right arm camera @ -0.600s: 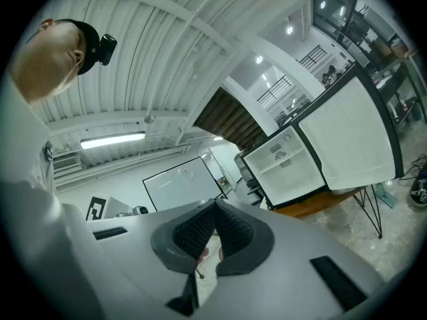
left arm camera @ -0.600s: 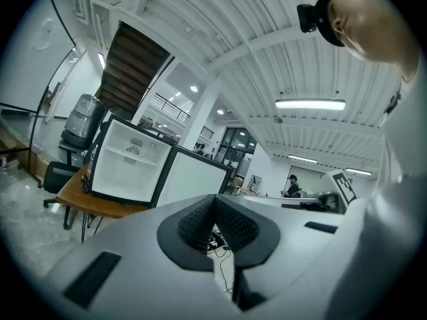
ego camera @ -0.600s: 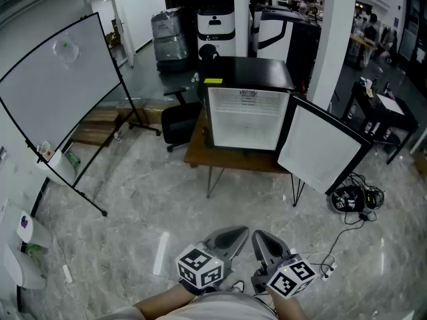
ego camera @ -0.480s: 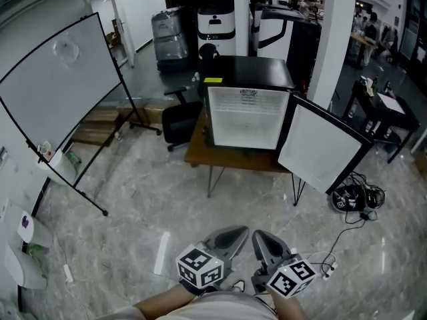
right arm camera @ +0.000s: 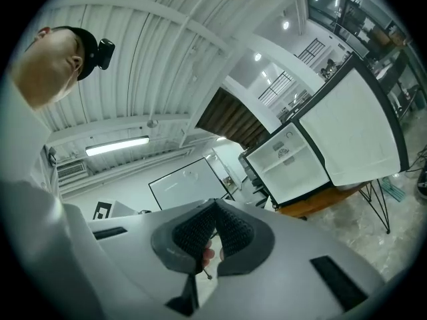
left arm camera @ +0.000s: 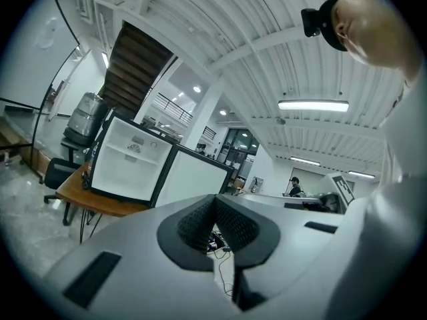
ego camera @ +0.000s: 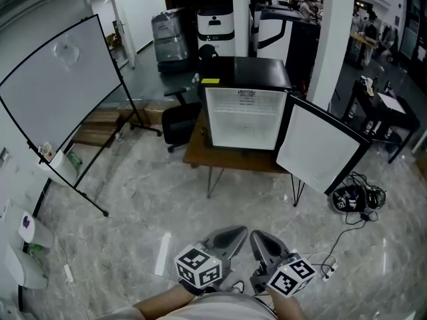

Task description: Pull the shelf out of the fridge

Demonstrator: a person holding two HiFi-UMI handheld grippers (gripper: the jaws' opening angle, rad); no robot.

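Note:
A small black fridge (ego camera: 245, 105) stands on a wooden table (ego camera: 200, 153) across the room, its door (ego camera: 319, 151) swung open to the right. The white inside shows a shelf (ego camera: 245, 109) across it, also visible in the left gripper view as the shelf (left arm camera: 130, 153) and in the right gripper view as the shelf (right arm camera: 291, 153). Both grippers are held low near the person's body, far from the fridge. My left gripper (ego camera: 235, 235) and my right gripper (ego camera: 261, 239) are shut with nothing between their pads.
A whiteboard on a stand (ego camera: 57, 89) leans at the left. A black office chair (ego camera: 179, 122) sits left of the table. Cables and a headset (ego camera: 352, 199) lie on the marble floor at the right. A white pillar (ego camera: 330, 32) rises behind the fridge door.

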